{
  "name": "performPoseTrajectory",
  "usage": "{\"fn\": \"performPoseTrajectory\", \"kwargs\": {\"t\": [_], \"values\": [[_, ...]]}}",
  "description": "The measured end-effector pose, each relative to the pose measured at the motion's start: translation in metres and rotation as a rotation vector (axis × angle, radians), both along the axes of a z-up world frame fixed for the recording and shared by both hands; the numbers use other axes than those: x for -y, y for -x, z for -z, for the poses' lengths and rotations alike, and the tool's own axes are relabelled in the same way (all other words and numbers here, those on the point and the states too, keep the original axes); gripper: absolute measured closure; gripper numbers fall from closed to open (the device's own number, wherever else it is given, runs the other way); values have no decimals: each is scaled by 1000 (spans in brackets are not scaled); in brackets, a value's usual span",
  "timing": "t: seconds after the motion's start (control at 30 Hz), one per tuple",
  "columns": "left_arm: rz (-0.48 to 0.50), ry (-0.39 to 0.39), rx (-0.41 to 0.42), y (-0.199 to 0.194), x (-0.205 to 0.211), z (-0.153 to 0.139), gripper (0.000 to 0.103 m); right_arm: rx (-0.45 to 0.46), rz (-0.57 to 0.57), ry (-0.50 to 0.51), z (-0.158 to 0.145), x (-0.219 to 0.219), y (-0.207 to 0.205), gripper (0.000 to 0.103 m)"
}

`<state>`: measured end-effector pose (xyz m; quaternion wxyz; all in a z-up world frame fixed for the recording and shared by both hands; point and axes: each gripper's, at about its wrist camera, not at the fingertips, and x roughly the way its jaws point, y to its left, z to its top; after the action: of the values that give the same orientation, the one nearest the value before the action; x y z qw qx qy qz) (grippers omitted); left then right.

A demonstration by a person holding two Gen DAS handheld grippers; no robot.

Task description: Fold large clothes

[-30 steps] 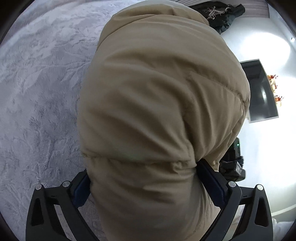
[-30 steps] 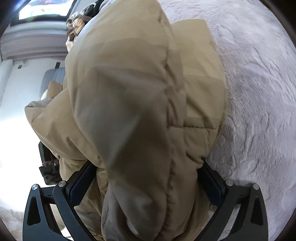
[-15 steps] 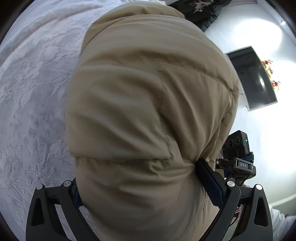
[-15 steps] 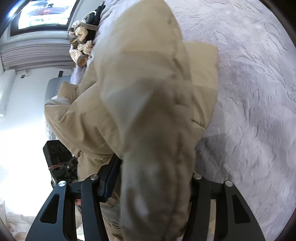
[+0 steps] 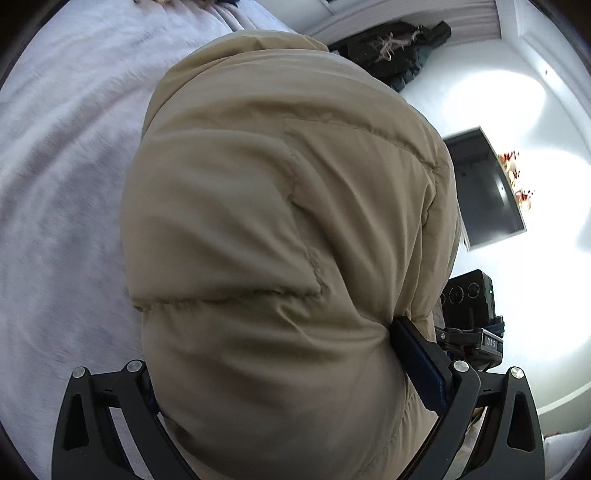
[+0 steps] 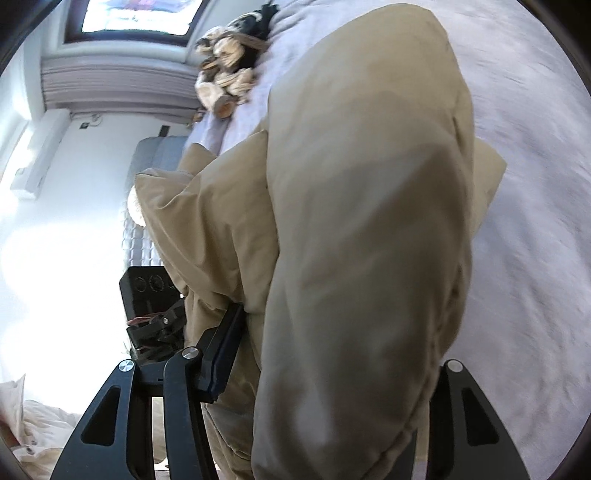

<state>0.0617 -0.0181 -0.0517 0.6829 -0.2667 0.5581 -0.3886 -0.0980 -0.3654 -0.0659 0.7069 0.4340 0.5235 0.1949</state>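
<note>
— What lies around, taking the bed (image 5: 62, 192) with its pale grey plush cover as the landmark?

— At its far end in the left wrist view, a dark garment (image 5: 395, 48) with a pale tangle of cord on it. Beyond the bed's side, on the white wall, a dark flat screen (image 5: 484, 188) hangs, with red and orange flowers (image 5: 517, 181) just beside it.

— And the other view?

— A heap of tan plush toys (image 6: 225, 85) sits at the bed's far edge. Past it, a bright framed window (image 6: 136, 18) above a grey ribbed strip.
</note>
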Motion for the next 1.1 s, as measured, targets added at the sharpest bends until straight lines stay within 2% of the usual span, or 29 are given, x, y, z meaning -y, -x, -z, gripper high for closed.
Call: {"fn": "performPoseTrajectory", "kwargs": {"t": [0.13, 0.27, 0.37, 0.47, 0.5, 0.53, 0.57, 0.63, 0.73, 0.8, 1.0, 1.1], "values": [[-31, -6, 41, -26, -32, -5, 2, 47, -46, -35, 7, -19, -23, 47], [-45, -58, 80, -64, -56, -1, 2, 45, -50, -41, 23, -37, -41, 48], [-26, -92, 36, -76, -58, 15, 3, 9, -58, 80, 34, -42, -45, 48], [-1, -127, 44, -73, -51, 29, 3, -69, -70, 303, 47, -33, -38, 45], [0, -125, 46, -71, -46, 30, 3, -78, -81, 361, 50, -31, -37, 43], [0, -120, 45, -72, -45, 32, 3, -91, -98, 443, 56, -26, -33, 35], [-1, -119, 46, -72, -45, 34, 3, -97, -103, 458, 60, -22, -32, 31], [-3, -131, 40, -79, -36, 33, 3, -127, -118, 401, 82, -12, -32, 20], [-2, -145, 31, -84, -26, 31, 3, -175, -67, 164, 120, -1, -32, 20], [8, -161, 52, -88, -26, 26, 3, -136, -40, 59, 128, -7, -35, 22], [-52, -192, 98, -130, -47, 10, 3, -4, -49, -43, 121, -31, -60, 22], [-87, -209, 159, -155, -59, -4, 3, 55, -57, -52, 113, -36, -76, 23]]}}
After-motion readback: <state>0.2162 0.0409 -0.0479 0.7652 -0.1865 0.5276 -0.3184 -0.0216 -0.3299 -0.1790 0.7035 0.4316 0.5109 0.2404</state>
